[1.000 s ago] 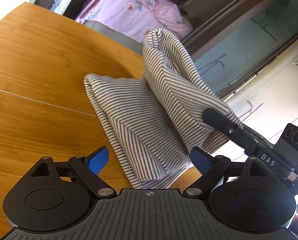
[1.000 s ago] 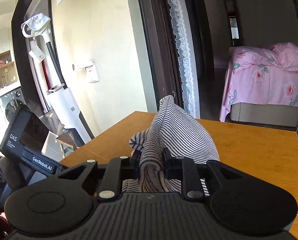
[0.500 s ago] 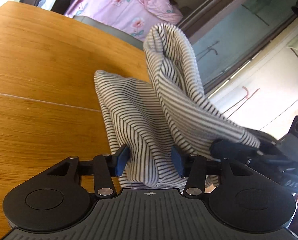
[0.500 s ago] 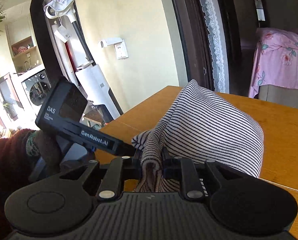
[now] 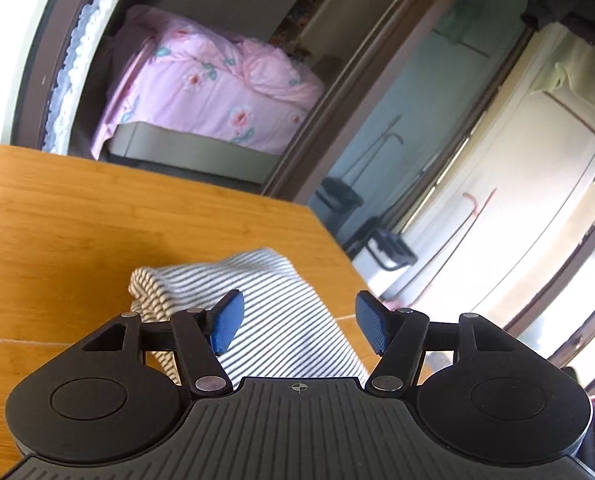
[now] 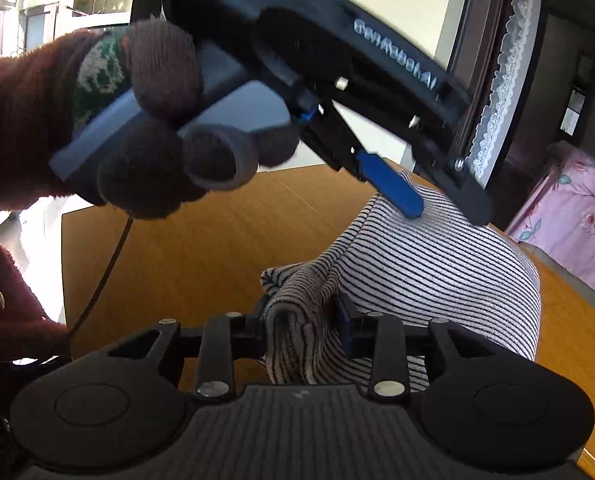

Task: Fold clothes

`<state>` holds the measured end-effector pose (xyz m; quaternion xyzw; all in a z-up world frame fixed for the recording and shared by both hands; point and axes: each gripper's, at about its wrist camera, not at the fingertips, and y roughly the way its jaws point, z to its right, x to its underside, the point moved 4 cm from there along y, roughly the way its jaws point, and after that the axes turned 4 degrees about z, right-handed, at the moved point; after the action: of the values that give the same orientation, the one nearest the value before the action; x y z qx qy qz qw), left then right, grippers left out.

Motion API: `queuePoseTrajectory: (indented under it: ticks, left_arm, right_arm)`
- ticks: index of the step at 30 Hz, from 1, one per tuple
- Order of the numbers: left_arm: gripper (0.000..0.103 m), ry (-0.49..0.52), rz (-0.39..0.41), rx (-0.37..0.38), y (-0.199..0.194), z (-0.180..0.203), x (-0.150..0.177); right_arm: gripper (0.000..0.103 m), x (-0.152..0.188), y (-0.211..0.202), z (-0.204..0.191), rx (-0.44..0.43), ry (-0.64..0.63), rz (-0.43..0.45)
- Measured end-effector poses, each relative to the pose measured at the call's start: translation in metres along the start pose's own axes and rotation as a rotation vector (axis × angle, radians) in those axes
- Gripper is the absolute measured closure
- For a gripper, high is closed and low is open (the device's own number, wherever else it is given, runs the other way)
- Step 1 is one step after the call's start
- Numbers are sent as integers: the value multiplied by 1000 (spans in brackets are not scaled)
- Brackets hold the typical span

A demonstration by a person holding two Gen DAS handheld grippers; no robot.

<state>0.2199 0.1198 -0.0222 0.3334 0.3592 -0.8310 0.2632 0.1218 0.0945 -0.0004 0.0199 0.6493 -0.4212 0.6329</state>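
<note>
A black-and-white striped garment lies bunched in a low mound on the wooden table. My left gripper hovers just over it, open, blue pads wide apart with nothing between them. In the right wrist view, my right gripper is shut on a gathered edge of the striped garment. Above it a gloved hand holds the left gripper, and one of its blue fingers touches the top of the mound.
The table's far edge and right corner lie just beyond the garment. Past a doorway stands a bed with pink floral bedding. A lace curtain hangs behind. A thin cable trails over the table at the left.
My left gripper, which had narrowed around the raised cloth, now stands open above it. The garment has dropped from a tall peak into a low mound. My right gripper keeps its hold.
</note>
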Motion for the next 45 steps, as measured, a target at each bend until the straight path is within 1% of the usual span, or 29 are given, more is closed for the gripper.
queuePoseTrajectory:
  ticks: [1,2,3,4,5,7,8,10,12,14,15,16,18,21,24,28,30,32,34,35,36,38,39,42,45]
  left_arm:
    - [36,-5,-26,-18,8,-6,6]
    - [38,-27,-42,-28,13,-15,12]
    - [40,-46,-44,-25,15,-22,14]
    - [41,-68,-37,-12,14,-29,15]
    - [41,-90,-31,2,12,-35,15]
    - [41,-100,-28,8,12,-39,14]
    - [41,-97,-28,6,13,-39,14]
    - [40,-93,-25,6,14,-39,13]
    - [39,-89,-22,6,16,-39,13]
    - [39,-85,-20,5,17,-39,13]
    - [39,-85,-19,5,18,-39,13]
    - [39,-87,-19,6,18,-39,14]
    - [39,-85,-16,2,18,-39,15]
    - [38,-73,-12,-4,17,-37,15]
    - [38,-47,-13,-16,18,-33,16]
    - [36,-21,-13,-21,17,-29,17]
    - [34,-17,-13,-21,17,-29,17]
    - [34,-12,-12,-21,17,-29,18]
    - [34,-8,-11,-21,16,-29,19]
    - [34,-9,-11,-21,16,-29,19]
    - [34,-10,-10,-20,16,-29,19]
    - [34,-12,-9,-16,16,-29,19]
    - [34,-13,-9,-14,16,-29,19]
    - [34,-8,-10,-13,18,-28,19]
    - [34,-8,-11,-8,18,-28,18]
  right_arm:
    - [58,-1,-7,6,-16,24,13]
    - [46,-3,-15,13,-24,57,25]
    - [39,-4,-22,21,-26,87,39]
    - [27,-6,-31,30,-16,118,60]
    - [21,-8,-41,40,0,150,82]
    - [16,-9,-53,60,51,208,115]
    - [10,-8,-54,71,91,235,117]
    - [3,-1,-48,83,161,278,88]
    - [3,11,-30,85,204,310,5]
    - [1,33,-14,80,216,345,-67]
    - [0,43,-8,79,216,383,-84]
    - [0,48,-8,83,202,444,-75]
    - [0,49,-9,90,173,498,-78]
    - [0,42,-19,94,153,456,-48]
    - [0,26,-32,108,156,450,18]
    - [0,3,-36,145,220,472,88]
    - [0,-6,-31,162,294,451,97]
    - [0,-13,-18,179,369,444,76]
    - [0,-12,-1,189,410,442,36]
    - [0,-10,10,194,433,431,-2]
    - [0,-2,24,195,457,401,-57]
    - [0,13,46,192,503,334,-117]
    - [0,20,53,192,517,324,-131]
    - [0,27,51,194,515,396,-105]
    - [0,28,46,193,515,388,-96]
